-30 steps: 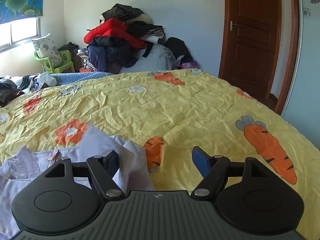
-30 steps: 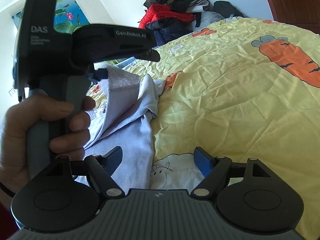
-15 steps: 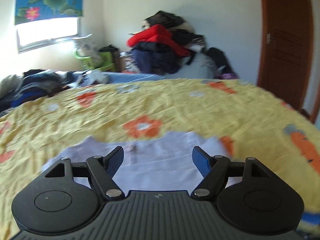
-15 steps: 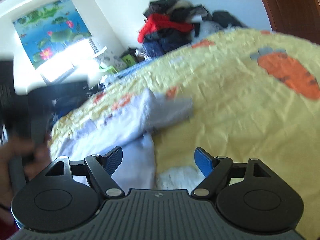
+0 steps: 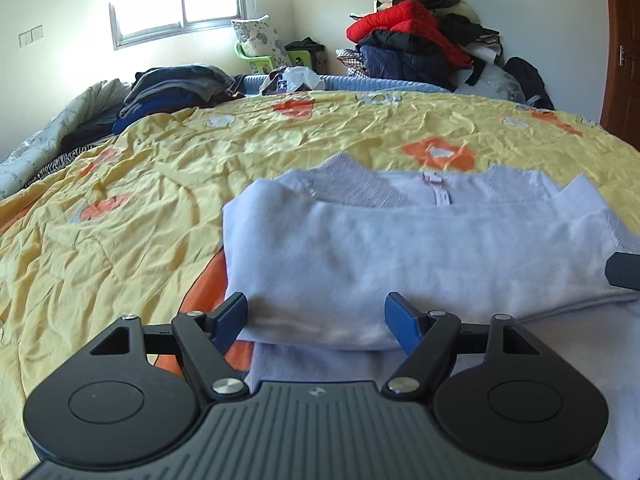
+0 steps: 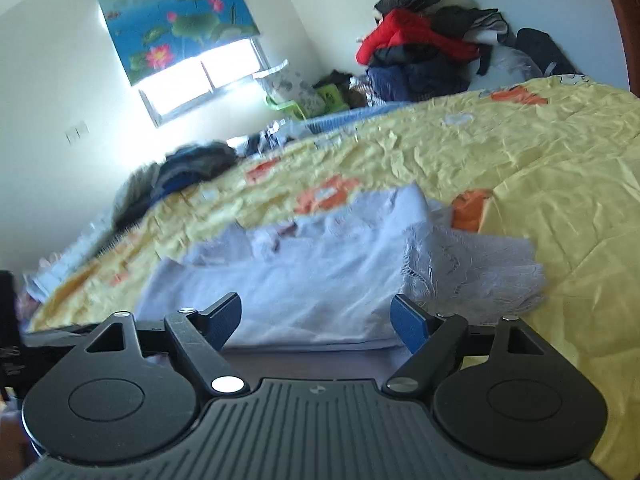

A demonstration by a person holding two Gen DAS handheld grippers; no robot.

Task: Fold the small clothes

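Observation:
A small lilac top lies on the yellow quilt, its lower part folded up over the body, the neckline with a little bow showing behind the fold. My left gripper hovers over the near folded edge with its jaws opening; cloth shows in the gap but the pads do not press on it. In the right wrist view the same top is blurred, with a lace sleeve sticking out to the right. My right gripper stands open at the garment's near edge. One of its fingertips pokes in at the left view's right edge.
Folded dark clothes sit at the bed's far left. A heap of jackets with a red one is piled against the far wall. A green chair with a pillow stands under the window. A brown door is at the right.
The left gripper swung left and down, from beside the top to its near folded edge. The right gripper shifted along the garment. The hand holding the other gripper has left the right view.

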